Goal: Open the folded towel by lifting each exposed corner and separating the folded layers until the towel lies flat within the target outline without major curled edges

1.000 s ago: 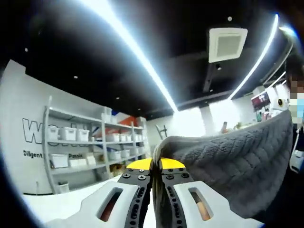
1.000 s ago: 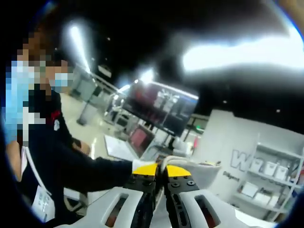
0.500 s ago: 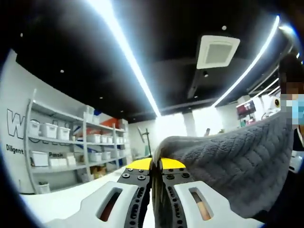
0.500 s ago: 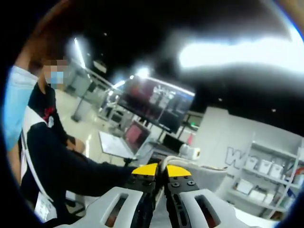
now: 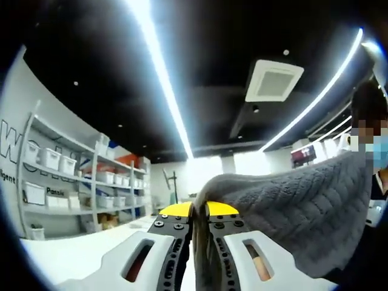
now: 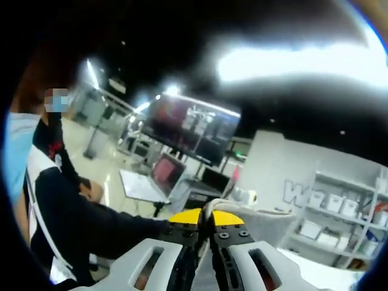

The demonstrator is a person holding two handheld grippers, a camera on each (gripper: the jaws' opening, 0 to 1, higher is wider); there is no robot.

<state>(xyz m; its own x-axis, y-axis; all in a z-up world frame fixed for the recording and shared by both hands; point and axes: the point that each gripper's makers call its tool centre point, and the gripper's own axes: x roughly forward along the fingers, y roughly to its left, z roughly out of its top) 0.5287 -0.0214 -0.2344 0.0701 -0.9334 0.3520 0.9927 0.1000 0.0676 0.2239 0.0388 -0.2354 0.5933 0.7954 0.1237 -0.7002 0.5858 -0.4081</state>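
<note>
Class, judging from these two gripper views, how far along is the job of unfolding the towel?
Done: both corners are gripped. In hand: the left gripper and right gripper are each shut on the grey towel, held up in the air. Left: laying it flat inside the outline, which is out of view.

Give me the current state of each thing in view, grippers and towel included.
left gripper: shut on the towel, cloth pinched between its jaws.
right gripper: shut on the towel's edge.
towel: grey, lifted up, draping from the left gripper's jaws toward the right.
shelf bins: white, sitting on the rack.
big screen: lit.
</note>
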